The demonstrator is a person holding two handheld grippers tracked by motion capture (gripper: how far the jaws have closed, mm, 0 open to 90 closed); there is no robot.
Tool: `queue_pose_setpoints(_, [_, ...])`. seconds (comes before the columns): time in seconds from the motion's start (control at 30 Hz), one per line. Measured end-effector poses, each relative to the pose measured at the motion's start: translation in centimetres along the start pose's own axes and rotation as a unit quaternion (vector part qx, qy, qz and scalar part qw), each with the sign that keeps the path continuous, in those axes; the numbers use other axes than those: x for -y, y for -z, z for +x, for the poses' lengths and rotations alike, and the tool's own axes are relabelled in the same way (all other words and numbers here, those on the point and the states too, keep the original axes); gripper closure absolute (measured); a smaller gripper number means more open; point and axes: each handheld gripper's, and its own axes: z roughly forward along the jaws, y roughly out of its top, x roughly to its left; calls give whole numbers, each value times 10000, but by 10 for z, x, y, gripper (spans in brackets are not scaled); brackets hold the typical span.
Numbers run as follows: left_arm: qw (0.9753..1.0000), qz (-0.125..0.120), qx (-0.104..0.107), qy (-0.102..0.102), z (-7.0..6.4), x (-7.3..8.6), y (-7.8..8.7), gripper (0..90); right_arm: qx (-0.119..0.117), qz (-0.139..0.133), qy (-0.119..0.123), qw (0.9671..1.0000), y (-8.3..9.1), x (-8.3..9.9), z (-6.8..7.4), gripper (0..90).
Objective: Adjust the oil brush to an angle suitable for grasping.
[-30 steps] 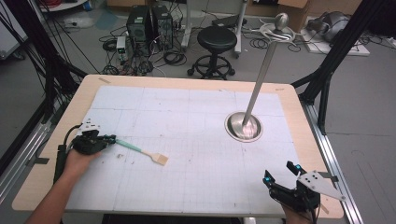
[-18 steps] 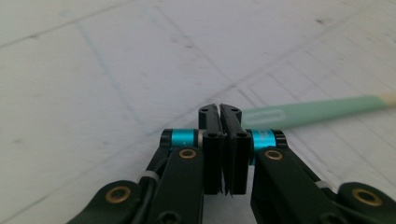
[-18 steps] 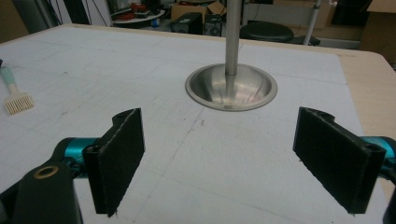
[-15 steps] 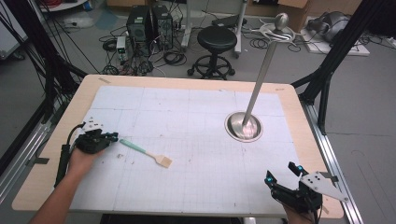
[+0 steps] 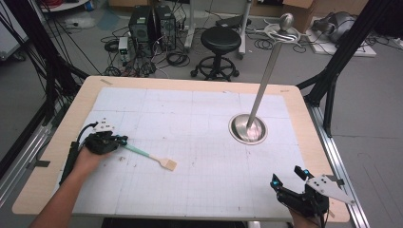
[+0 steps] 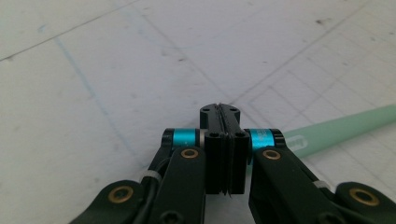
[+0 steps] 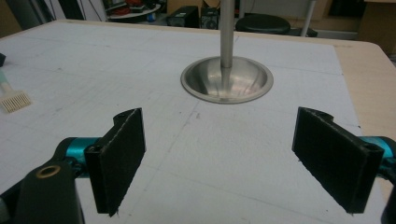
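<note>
A brush (image 5: 147, 155) with a pale green handle and a tan bristle head lies on the white gridded mat (image 5: 190, 114) at the left. My left gripper (image 5: 124, 141) rests at the handle's left end. In the left gripper view its jaws (image 6: 219, 112) are pressed flat together with nothing between them, and the green handle (image 6: 336, 128) runs off to the right beside them. My right gripper (image 5: 286, 176) hovers open near the table's front right edge, its two pads (image 7: 222, 140) wide apart and empty. The brush head (image 7: 14, 100) shows at the far left of the right gripper view.
A metal stand (image 5: 248, 129) with a round dished base and a tall, slightly leaning pole rises from the mat's right half, straight ahead of the right gripper (image 7: 226, 81). Bare wooden table rim (image 5: 71, 114) borders the mat. A stool (image 5: 220, 40) and cables sit on the floor beyond.
The left gripper has edged a little to the right, and the brush has slid slightly right with it. The right gripper has hardly moved.
</note>
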Motion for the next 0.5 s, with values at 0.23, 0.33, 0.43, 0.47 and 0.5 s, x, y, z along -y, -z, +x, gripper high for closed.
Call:
queue_pose_setpoints(0.23, [9993, 13, 299, -220, -20, -3, -4, 882, -11, -20, -22, 10000, 0, -1, 0, 169])
queue_pose_setpoints(0.33, [9987, 22, 409, -290, -27, -4, -4, 882, -20, 6, -23, 10000, 0, -1, 0, 168])
queue_pose_setpoints(0.43, [9985, 48, 407, -358, -30, -5, -4, 880, -23, 3, -22, 10000, -1, 0, 0, 169])
queue_pose_setpoints(0.47, [9989, 73, 270, -376, -30, -5, -2, 880, -23, 3, -22, 10000, -1, 0, 0, 169])
queue_pose_setpoints(0.5, [9993, 132, 72, -334, -28, -5, 1, 880, -26, 12, -11, 10000, 1, 0, 0, 169])
